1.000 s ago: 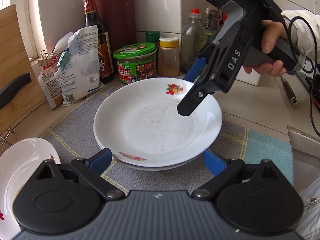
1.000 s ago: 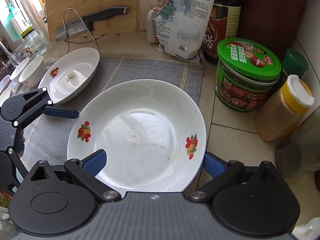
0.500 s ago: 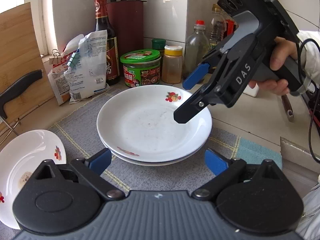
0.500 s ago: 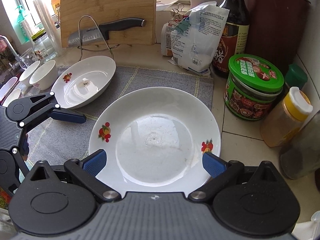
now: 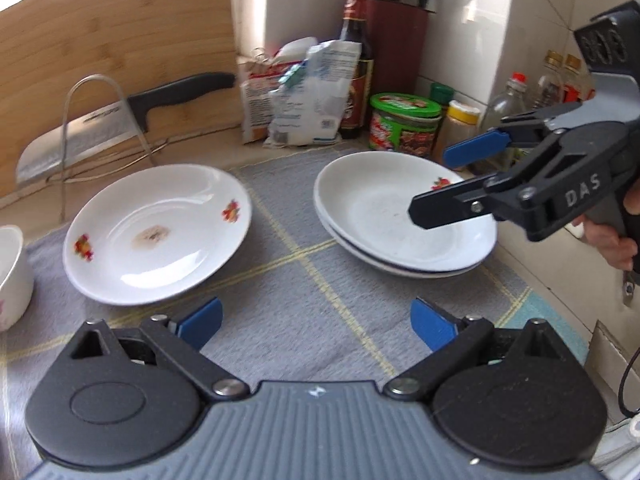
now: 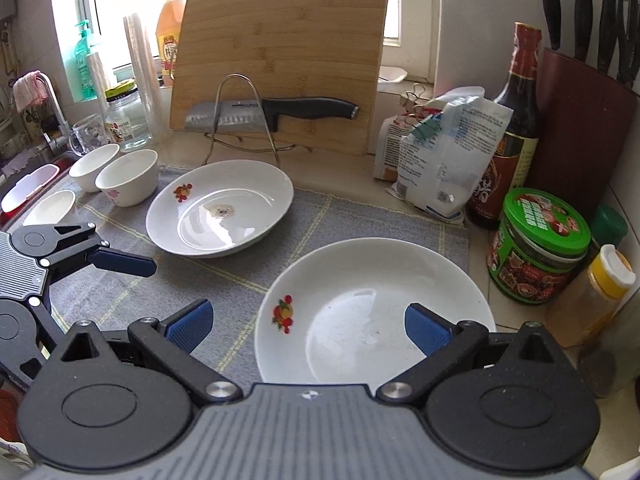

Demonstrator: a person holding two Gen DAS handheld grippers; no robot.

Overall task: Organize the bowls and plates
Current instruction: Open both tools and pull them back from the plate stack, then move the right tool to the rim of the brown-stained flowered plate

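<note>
- Plates are sitting in two spots on the grey mat (image 5: 312,308): a stack of two plates (image 5: 404,216) at the right near the jars, and a single plate (image 5: 160,232) lying apart to the left, below the cutting board (image 6: 280,60).
- Left gripper (image 5: 316,320) is hovering over bare mat between the two, jaws released and wide with nothing between them; they have just been opening a little further. Judging by the gap, it is free for the next pick.
- Right gripper (image 6: 308,322) is hanging above the stack's near rim, blue pads spread and pressing on nothing; the stack looks set down and let go.
- Single plate is showing a brownish smear at its centre (image 6: 220,210); whether that matters for sorting, I cannot tell.
- Bowls (image 6: 128,176) are clustering at the mat's far left edge by the sink, three white ones in the right wrist view, close together but not nested.
- Stacking seems to be gathering like with like; the lone plate is probably the next candidate for the pile, bowls after that.
- Green-lidded jar (image 6: 540,244) and yellow-capped bottle (image 6: 596,292) are standing just beside the stack, leaving little room on that side.
</note>
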